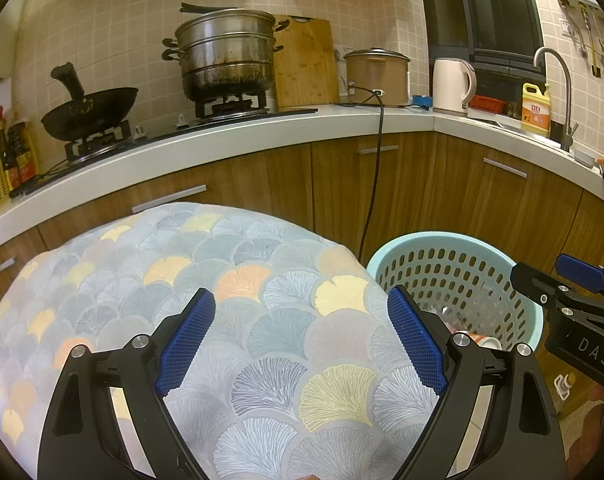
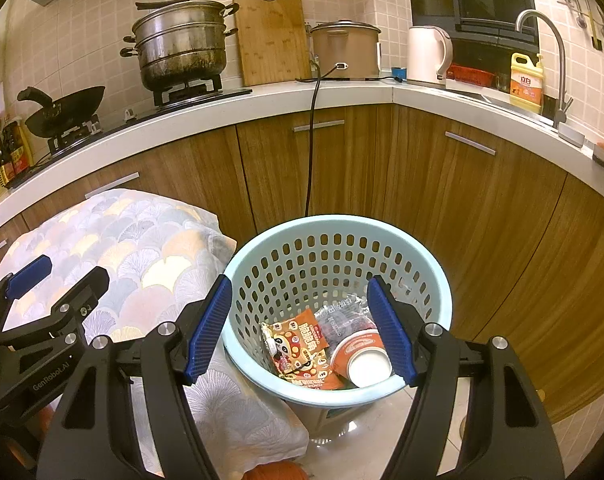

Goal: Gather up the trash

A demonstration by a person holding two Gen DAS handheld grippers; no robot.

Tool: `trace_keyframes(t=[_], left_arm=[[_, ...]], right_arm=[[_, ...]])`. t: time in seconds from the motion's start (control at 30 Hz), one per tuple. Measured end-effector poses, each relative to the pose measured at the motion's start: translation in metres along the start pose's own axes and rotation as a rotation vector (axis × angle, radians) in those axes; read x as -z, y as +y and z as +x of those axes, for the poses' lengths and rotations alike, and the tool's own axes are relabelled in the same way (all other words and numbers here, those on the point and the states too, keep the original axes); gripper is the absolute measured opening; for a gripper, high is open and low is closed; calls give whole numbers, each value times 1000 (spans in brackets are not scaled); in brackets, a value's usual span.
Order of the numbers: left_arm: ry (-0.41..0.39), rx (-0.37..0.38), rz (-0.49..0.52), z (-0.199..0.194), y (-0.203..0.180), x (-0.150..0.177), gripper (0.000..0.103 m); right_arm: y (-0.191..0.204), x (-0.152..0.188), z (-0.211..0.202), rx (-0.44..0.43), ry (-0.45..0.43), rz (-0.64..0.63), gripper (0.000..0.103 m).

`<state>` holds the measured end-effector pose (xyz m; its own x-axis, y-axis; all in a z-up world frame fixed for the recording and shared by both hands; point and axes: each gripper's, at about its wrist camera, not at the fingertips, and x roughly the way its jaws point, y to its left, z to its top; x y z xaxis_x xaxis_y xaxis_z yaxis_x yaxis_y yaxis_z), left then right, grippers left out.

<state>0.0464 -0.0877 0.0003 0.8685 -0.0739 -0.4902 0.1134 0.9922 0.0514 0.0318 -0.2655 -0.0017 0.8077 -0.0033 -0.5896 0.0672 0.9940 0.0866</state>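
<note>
A pale blue perforated basket (image 2: pixel 334 236) stands on the floor beside a cloth-covered surface (image 2: pixel 142 256). Inside it lie an orange snack packet (image 2: pixel 298 344), an orange paper cup (image 2: pixel 362 356) on its side and a clear crumpled wrapper (image 2: pixel 338 312). My right gripper (image 2: pixel 300 308) hovers over the basket's near rim, open, with nothing between its blue pads. My left gripper (image 1: pixel 302 320) hangs open above the patterned cloth (image 1: pixel 222 280), holding nothing. In the left wrist view the basket (image 1: pixel 454 248) sits to the right, and the right gripper (image 1: pixel 570 280) reaches in from the right edge.
Wooden cabinets (image 2: pixel 422 184) under a white counter (image 2: pixel 302 96) wrap behind the basket. A black cord (image 2: pixel 310 152) hangs down the cabinet front. On the counter stand a steamer pot (image 2: pixel 178 44), wok (image 2: pixel 66 110), rice cooker (image 2: pixel 346 48), kettle (image 2: pixel 428 54) and a tap (image 2: pixel 542 40).
</note>
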Motion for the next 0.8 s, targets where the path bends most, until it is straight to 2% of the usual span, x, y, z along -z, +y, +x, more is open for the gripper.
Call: trace_keyframes(t=[0.8], left_arm=[[-4, -14, -4, 0, 3, 4, 87]], right_arm=[[8, -7, -16, 4, -35, -23, 66]])
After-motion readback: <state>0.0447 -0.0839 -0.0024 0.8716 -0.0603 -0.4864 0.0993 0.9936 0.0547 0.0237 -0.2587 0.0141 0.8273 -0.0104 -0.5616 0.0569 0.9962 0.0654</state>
